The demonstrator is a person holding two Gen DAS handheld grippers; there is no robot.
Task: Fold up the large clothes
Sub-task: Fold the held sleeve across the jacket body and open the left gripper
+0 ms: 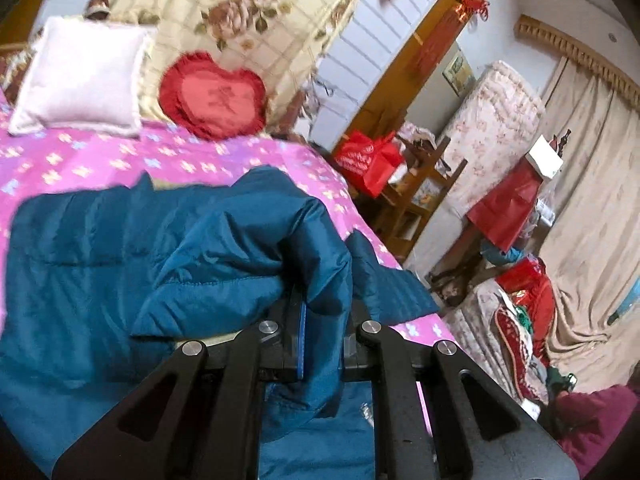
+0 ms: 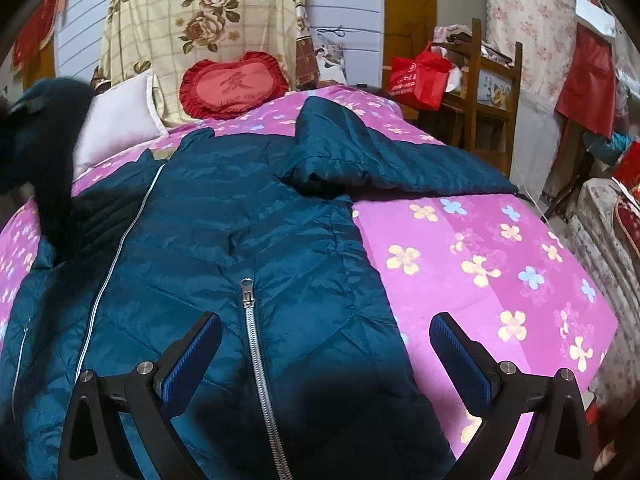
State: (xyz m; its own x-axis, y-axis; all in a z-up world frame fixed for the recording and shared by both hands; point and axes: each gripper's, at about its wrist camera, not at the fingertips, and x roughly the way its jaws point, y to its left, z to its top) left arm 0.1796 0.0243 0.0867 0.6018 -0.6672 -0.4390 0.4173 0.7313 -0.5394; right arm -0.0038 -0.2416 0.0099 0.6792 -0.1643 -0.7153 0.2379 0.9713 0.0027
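Observation:
A teal quilted jacket lies front-up on the pink flowered bed cover, its silver zipper running toward me. One sleeve stretches out to the right. My right gripper is open and empty, hovering over the jacket's lower front. My left gripper is shut on a bunched fold of the jacket and holds it lifted above the rest of the garment. That lifted part shows as a dark blurred mass at the left of the right wrist view.
A white pillow, a red heart cushion and a floral quilt sit at the bed's head. To the right of the bed stand a wooden chair with a red bag, covered furniture and curtains.

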